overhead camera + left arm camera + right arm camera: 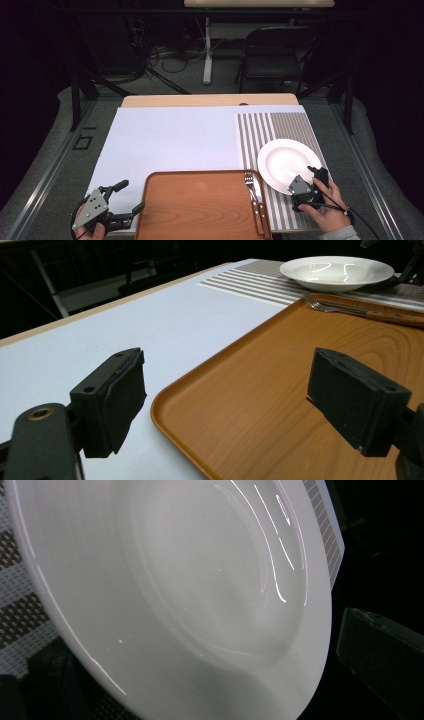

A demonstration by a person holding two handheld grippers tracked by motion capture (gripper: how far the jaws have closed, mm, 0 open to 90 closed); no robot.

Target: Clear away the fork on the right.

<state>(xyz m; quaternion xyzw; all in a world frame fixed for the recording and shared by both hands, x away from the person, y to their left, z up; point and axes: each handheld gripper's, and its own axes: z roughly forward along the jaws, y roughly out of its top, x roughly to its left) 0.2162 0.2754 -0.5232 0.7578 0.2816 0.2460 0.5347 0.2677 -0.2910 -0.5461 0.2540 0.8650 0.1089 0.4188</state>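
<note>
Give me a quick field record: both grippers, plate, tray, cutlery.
left gripper: open, jaws astride the tray's near left corner
right gripper: at the plate's near rim, a jaw on each side; grip not clear
plate: white, empty, on striped mat
tray: wooden
cutlery: fork and knife along tray's right edge

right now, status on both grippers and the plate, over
Left gripper open, jaws straddling the tray corner. Right gripper at the plate rim, one jaw under, one over; grip not confirmed. Plate on the striped mat. Fork on tray beside it, clear.
</note>
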